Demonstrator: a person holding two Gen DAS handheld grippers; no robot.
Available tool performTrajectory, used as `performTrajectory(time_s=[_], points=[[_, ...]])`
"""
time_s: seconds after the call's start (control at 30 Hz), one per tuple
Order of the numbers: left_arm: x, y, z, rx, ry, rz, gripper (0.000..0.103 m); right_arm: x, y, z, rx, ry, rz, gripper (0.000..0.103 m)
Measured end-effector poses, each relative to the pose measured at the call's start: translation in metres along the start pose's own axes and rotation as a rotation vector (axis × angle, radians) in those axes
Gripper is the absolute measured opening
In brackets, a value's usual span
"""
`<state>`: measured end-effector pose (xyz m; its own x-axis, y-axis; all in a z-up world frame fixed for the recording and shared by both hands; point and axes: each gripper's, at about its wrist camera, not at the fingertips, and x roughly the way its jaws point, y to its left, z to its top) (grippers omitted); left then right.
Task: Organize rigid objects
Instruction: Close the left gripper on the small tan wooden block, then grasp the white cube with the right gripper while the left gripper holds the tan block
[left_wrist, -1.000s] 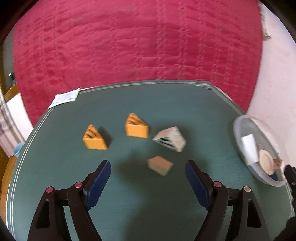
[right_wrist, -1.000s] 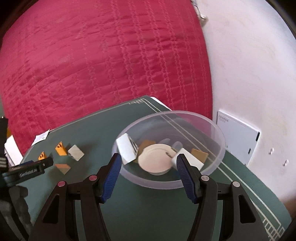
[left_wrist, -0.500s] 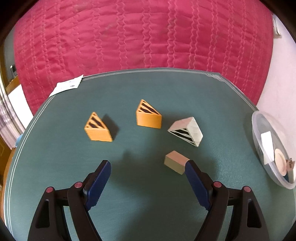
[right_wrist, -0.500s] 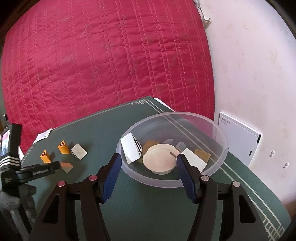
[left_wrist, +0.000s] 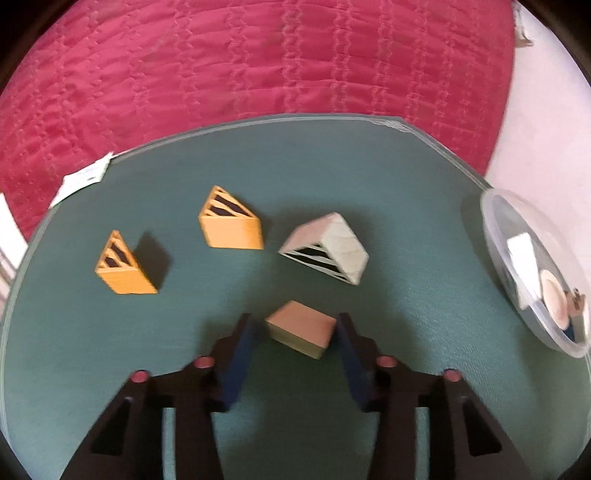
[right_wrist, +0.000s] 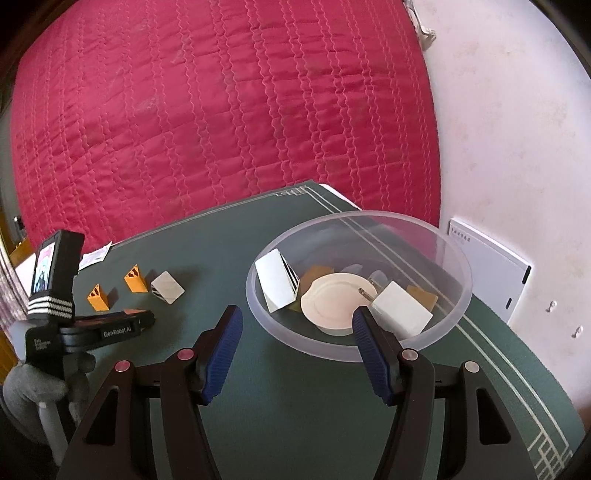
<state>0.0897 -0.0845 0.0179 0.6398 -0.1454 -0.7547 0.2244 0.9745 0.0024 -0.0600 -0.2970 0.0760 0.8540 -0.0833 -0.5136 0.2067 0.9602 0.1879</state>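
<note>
In the left wrist view my left gripper (left_wrist: 293, 325) has its jaws narrowed around a small tan wooden block (left_wrist: 301, 328) on the green table; the right pad touches it, a small gap shows at the left pad. Beyond it lie two orange wedges (left_wrist: 125, 264) (left_wrist: 231, 227) and a white wedge (left_wrist: 328, 251). My right gripper (right_wrist: 297, 328) is open and empty, just in front of the clear plastic bowl (right_wrist: 424, 332), which holds white blocks, a cream disc and tan pieces. The left gripper also shows in the right wrist view (right_wrist: 144, 317).
The bowl's rim also shows at the right edge of the left wrist view (left_wrist: 495, 236). A paper label (left_wrist: 83, 181) lies at the table's far left corner. A red quilted cover (right_wrist: 221, 110) hangs behind the table. A white panel (right_wrist: 487, 266) leans on the wall.
My left gripper has moved forward and right to the tan block and its jaws have narrowed around it. My right gripper has stayed open by the bowl.
</note>
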Motion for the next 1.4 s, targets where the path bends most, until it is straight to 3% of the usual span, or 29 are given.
performTrajectory(time_s=[0.2,0.43,0.57,0.67,0.73,0.9,1.23,1.4], points=[[-0.007,0.006,-0.005,-0.032,-0.024,-0.004,0.037,0.002,-0.001,-0.001,0.009,0.008,0.015,0.063],[-0.031,0.025,-0.007,-0.068,-0.094,0.069,0.037,0.005,0.007,0.001,-0.027,0.032,0.029,0.063],[-0.042,0.033,-0.009,-0.069,-0.128,0.089,0.037,0.015,0.033,0.01,-0.102,0.085,0.143,0.063],[-0.045,0.04,-0.009,-0.095,-0.138,0.088,0.037,0.031,0.054,0.018,-0.115,0.17,0.279,0.063],[-0.047,0.048,-0.009,-0.119,-0.141,0.079,0.038,0.047,0.067,0.02,-0.117,0.218,0.322,0.063],[-0.045,0.06,-0.013,-0.149,-0.134,0.079,0.038,0.091,0.092,0.02,-0.136,0.287,0.331,0.063],[-0.036,0.067,-0.018,-0.172,-0.114,0.085,0.038,0.145,0.141,0.031,-0.27,0.312,0.355,0.063],[-0.036,0.068,-0.019,-0.177,-0.119,0.088,0.038,0.181,0.155,0.037,-0.289,0.349,0.32,0.063]])
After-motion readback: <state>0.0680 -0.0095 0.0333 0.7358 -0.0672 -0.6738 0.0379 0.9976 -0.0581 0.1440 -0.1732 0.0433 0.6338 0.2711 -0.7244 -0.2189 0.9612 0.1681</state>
